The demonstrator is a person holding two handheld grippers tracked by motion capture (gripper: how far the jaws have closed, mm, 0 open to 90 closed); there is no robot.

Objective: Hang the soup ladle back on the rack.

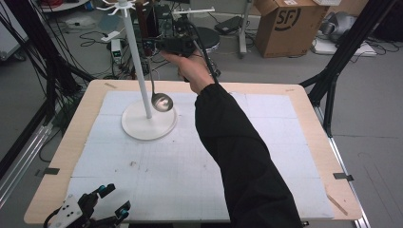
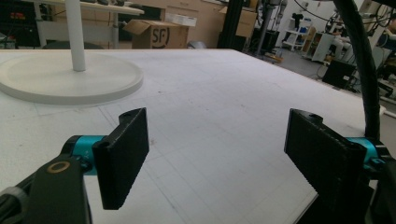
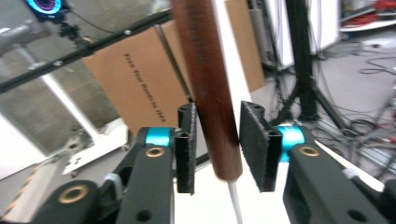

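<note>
Landmark: the white stand [image 1: 142,85] is taken as reference; its round base [image 1: 148,124] is set on the desk [image 1: 304,142].
Ladle: the ladle [image 1: 160,100] is hung beside the stand's pole, its bowl just above the base, its brown wooden handle [image 3: 208,88] up near the stand's top.
Right hand-held gripper: the right hand-held gripper [image 3: 217,144] is held at the stand's top; the handle is seen between its jaws, which are parted, with a gap visible on one side.
Left hand-held gripper: the left hand-held gripper [image 2: 217,158] is rested low on the desk, well apart from the stand, jaws held wide apart with nothing between.
</note>
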